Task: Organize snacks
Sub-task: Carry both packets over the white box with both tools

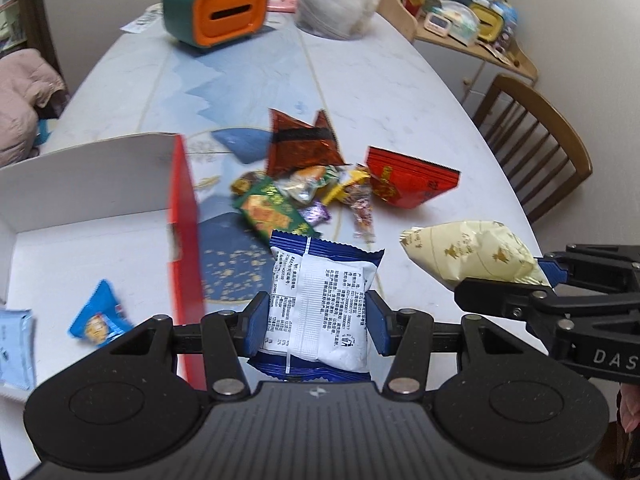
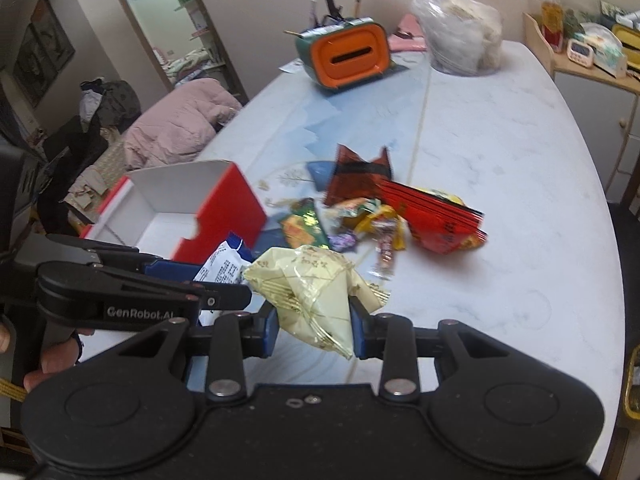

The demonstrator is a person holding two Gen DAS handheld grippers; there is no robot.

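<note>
Blue-white packet [image 1: 320, 300] pinched by left tool [image 1: 318, 318]; right tool [image 2: 314, 330] grips cream packet [image 2: 316, 292].

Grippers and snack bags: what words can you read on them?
"GenRobot.AI": side of the left gripper.
"DAS": cut off at the frame edge, on the right gripper.
Blue-white packet: fine print, too small to read.
Red bag: writing blurred.
</note>
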